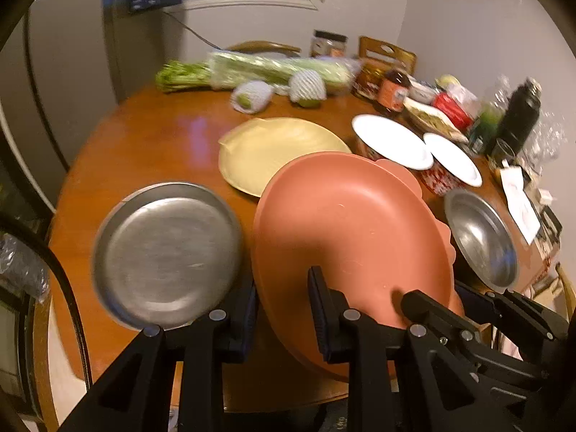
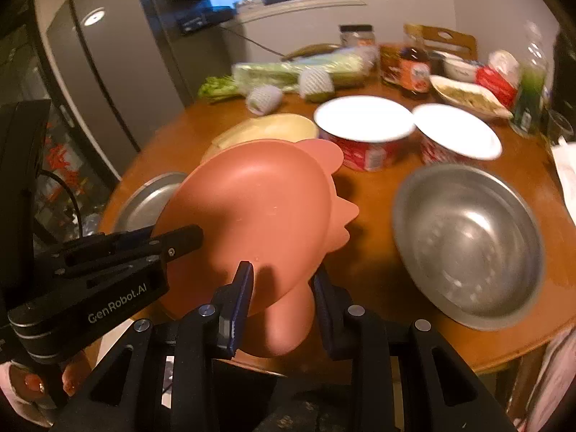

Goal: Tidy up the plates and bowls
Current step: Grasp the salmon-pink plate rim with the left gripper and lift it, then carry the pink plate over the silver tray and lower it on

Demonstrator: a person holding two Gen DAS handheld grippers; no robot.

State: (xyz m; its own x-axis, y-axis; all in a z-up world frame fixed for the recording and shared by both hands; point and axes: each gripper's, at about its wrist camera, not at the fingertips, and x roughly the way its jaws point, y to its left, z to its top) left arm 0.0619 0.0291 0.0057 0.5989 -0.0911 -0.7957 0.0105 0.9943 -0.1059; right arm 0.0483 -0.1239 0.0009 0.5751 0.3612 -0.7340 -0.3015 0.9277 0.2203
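- Terracotta plate (image 1: 352, 237) with a scalloped edge is hanging tilted above the wooden round table (image 1: 151, 136), carried by both grippers at once
- Left gripper (image 1: 284, 309) is pinching the plate's near rim, one finger above and one beneath
- Right gripper (image 2: 282, 302) is clamping the plate's rounded handle tab, a pad pressing on either side
- Pale yellow plate (image 1: 273, 151) is lying flat on the table just beyond the terracotta one
- Steel plate (image 1: 165, 255) is sitting to the left, steel bowl (image 2: 468, 244) to the right near the table edge
- Two red-patterned bowls (image 2: 363, 133) with white interiors are standing side by side behind the steel bowl
- Bagged celery (image 1: 273, 70), two net-wrapped fruits (image 1: 309, 88) and jars (image 1: 394, 93) are crowding the far side, blurred
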